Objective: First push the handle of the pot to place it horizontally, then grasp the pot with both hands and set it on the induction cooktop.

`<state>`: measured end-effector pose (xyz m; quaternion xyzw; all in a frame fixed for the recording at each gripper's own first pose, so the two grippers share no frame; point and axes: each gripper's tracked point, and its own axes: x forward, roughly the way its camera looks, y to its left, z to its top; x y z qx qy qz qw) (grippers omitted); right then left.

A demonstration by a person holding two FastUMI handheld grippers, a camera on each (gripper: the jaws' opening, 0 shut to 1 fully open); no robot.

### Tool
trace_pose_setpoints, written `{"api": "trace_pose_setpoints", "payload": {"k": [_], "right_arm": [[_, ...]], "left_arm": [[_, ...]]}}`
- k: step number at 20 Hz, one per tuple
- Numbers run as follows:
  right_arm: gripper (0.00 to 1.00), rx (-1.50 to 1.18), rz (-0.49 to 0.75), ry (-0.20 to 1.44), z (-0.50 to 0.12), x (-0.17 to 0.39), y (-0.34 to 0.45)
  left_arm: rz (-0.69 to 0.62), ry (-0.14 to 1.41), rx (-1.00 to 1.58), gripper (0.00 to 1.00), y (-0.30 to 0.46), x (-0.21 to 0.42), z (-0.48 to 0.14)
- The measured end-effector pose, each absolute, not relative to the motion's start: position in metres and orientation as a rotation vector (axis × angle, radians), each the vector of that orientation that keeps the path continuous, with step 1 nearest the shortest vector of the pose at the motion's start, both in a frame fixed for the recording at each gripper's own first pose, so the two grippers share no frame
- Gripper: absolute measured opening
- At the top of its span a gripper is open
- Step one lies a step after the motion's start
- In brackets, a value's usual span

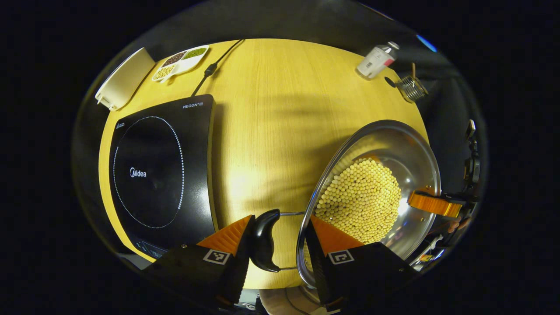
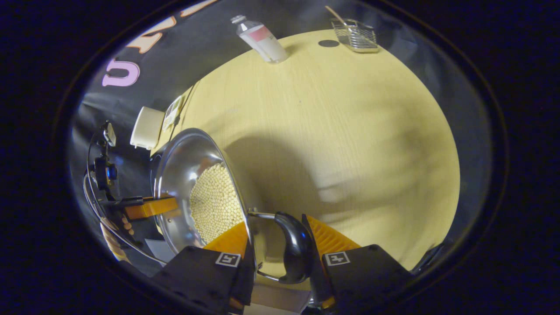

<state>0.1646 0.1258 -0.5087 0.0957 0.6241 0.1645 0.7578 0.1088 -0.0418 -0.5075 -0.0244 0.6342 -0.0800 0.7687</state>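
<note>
Your left tool [image 1: 280, 245] and right tool [image 2: 280, 249] each clamp pot [image 1: 407, 153] side handle; induction cooktop [image 1: 162, 170], frame left, awaits.

In the left gripper view, the cooktop [image 1: 159, 175] lies left on the worktop [image 1: 271, 131], the pot [image 1: 376, 192] right, a bottle [image 1: 376, 61] far behind it.

Left gripper [image 1: 280, 238] with black blocky body, ridged wedge-shaped jaws, square black-and-white marker tags, right gripper [image 2: 280, 243] alike
</note>
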Motion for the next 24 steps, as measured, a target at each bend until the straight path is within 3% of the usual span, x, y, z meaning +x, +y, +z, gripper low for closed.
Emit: {"api": "trace_pose_setpoints", "payload": {"k": [5,6,8,9,10,12,17,18,20,21,22,24], "right_arm": [[0.50,0.251,0.271,1.307,-0.495,0.128,0.124],[0.54,0.260,0.247,1.292,-0.491,0.117,0.126],[0.54,0.280,0.200,1.261,-0.484,0.097,0.132],[0.50,0.294,0.175,1.250,-0.480,0.084,0.138],[0.55,0.301,0.154,1.237,-0.477,0.075,0.145],[0.55,0.312,0.124,1.210,-0.470,0.054,0.163],[0.55,0.358,0.089,1.175,-0.465,0.014,0.230],[0.50,0.357,0.088,1.169,-0.464,0.009,0.243],[0.50,0.344,0.092,1.154,-0.459,0.004,0.267],[0.55,0.333,0.098,1.150,-0.457,0.003,0.279],[0.50,0.323,0.105,1.147,-0.455,0.002,0.290],[0.50,0.302,0.123,1.146,-0.452,0.001,0.311]], "left_arm": [[-0.278,1.377,0.003,0.67,-0.035,0.124,-0.505],[-0.306,1.376,0.017,0.67,-0.034,0.124,-0.504],[-0.368,1.363,0.050,0.70,-0.031,0.129,-0.505],[-0.404,1.358,0.072,0.66,-0.029,0.131,-0.504],[-0.430,1.354,0.090,0.66,-0.026,0.132,-0.505],[-0.471,1.347,0.127,0.66,-0.024,0.133,-0.506],[-0.507,1.308,0.168,0.66,-0.025,0.148,-0.500],[-0.510,1.302,0.170,0.66,-0.026,0.148,-0.499],[-0.506,1.292,0.169,0.66,-0.026,0.147,-0.502],[-0.500,1.284,0.163,0.66,-0.026,0.146,-0.504],[-0.493,1.280,0.157,0.66,-0.027,0.145,-0.504],[-0.474,1.274,0.139,0.66,-0.025,0.144,-0.504]]}}
